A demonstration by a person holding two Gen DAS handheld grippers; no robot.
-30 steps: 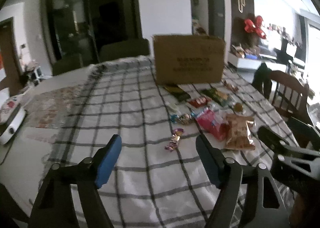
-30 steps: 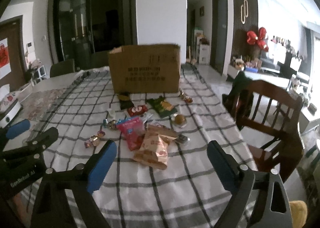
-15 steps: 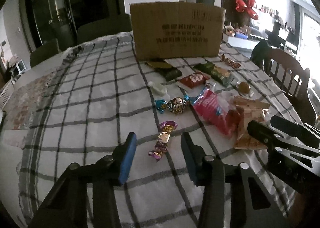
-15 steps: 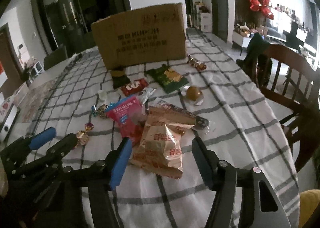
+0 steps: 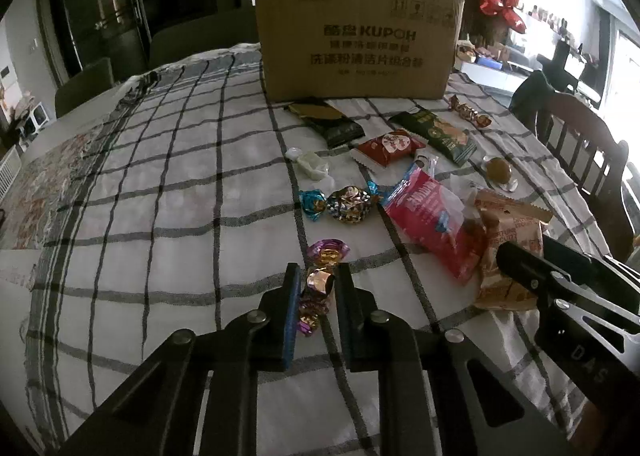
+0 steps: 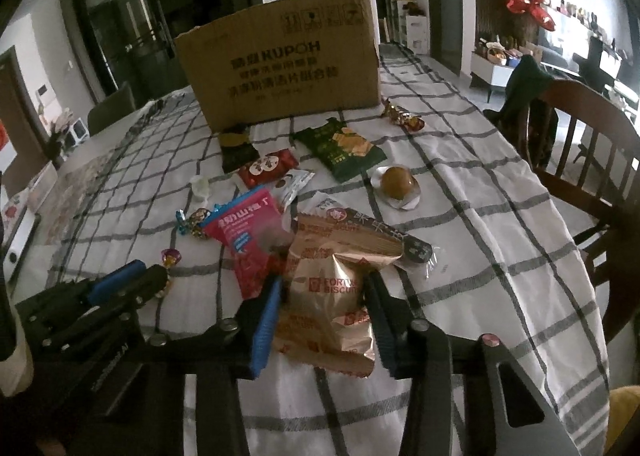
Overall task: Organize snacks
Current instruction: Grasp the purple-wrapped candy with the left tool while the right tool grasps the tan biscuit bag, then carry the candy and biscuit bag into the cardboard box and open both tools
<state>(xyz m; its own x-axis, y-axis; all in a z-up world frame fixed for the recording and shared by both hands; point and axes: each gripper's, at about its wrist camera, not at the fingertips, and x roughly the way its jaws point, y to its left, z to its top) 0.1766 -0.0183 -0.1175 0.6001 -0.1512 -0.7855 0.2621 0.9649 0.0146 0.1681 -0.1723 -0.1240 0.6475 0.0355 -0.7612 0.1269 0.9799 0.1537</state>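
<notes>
Shiny wrapper: the gold and purple candy lies on the checked cloth, left of the other snacks.
Left tool: its two blue pads sit close on each side of the candy and look like they are squeezing it. The candy has not left the worktop.
Pink bag: it lies between the two tools, partly under the biscuit bag.
Biscuit bag: puffy and tan, in the middle of the snack pile.
Right tool: its pads are around the biscuit bag and seem to just touch its sides. I cannot tell if the hold is firm.
Cardboard box: it stands at the far end, behind all the snacks.
What could go wrong: the small candy may slip out by its twisted end. The puffy bag may squash or slide free.
Room to move: the cloth on the left is bare. On the right, the worktop edge and a wooden chair are near.
</notes>
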